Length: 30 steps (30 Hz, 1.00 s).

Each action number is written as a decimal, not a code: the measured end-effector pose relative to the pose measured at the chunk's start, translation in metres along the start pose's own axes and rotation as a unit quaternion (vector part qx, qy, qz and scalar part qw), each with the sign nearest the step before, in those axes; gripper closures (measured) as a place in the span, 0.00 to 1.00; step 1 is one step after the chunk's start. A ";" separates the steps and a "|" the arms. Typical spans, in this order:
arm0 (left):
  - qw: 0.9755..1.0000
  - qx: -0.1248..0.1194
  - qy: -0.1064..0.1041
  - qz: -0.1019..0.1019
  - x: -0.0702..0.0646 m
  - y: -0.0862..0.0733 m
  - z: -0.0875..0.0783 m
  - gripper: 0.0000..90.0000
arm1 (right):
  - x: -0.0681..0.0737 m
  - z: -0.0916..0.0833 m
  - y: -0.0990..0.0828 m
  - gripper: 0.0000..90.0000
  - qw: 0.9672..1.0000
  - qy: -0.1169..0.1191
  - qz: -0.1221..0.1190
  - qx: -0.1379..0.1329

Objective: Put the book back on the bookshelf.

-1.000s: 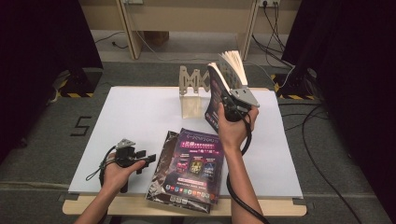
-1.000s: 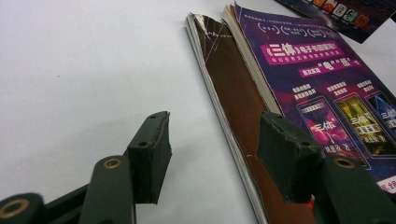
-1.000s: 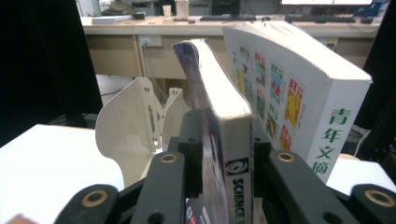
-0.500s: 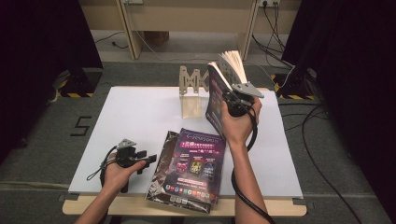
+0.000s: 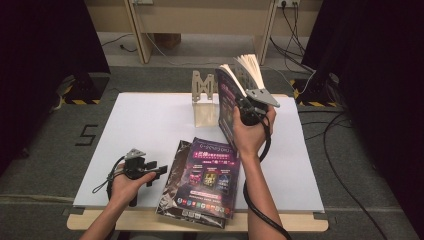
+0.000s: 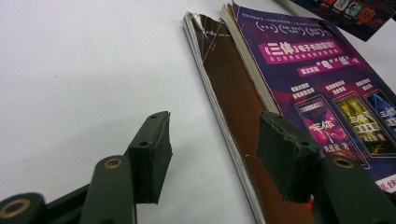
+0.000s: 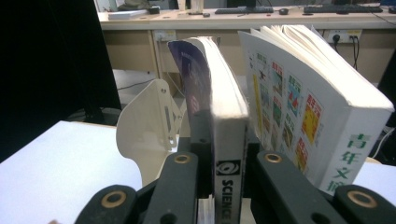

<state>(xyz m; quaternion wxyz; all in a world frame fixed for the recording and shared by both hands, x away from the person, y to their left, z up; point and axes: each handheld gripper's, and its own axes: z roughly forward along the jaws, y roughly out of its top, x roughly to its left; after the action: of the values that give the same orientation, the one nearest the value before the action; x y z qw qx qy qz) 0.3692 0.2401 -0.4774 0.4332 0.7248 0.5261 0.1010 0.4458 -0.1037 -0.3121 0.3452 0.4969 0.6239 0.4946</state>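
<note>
Magazine [image 7: 219, 112], purple cover, spine lettered "SCIENCE": I have it clamped upright in my right gripper [image 5: 246, 111], whose jaws have just been closing on it, above the far right part of the surface [image 5: 150, 125]. Second book [image 7: 308, 116], green Chinese characters on its spine, stands just beside it, pages fanned. Pale bookend [image 5: 204, 92] at the far edge. Magazine stack [image 5: 202, 182], purple top cover in Chinese, lies at the near edge. Left gripper [image 6: 212, 154] released, beside the stack; open room at left.
</note>
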 end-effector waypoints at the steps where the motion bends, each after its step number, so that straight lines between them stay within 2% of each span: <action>1: 1.000 0.000 0.000 0.000 0.000 0.000 0.000 0.49 | 0.001 0.000 0.001 0.92 1.000 -0.001 0.000 -0.002; 10: 1.000 0.000 -0.001 0.001 0.000 0.000 0.000 0.49 | 0.005 0.002 0.005 0.92 1.000 -0.007 -0.004 -0.018; 30: 1.000 0.000 0.001 -0.002 0.003 0.001 -0.002 0.49 | 0.012 0.013 0.013 0.92 0.999 -0.015 0.003 -0.035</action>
<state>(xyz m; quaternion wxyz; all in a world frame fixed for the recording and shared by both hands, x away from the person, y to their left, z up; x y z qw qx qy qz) 0.3698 0.2432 -0.4767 0.4332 0.7235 0.5278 0.1012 0.4587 -0.0886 -0.3028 0.3699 0.4941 0.5995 0.5094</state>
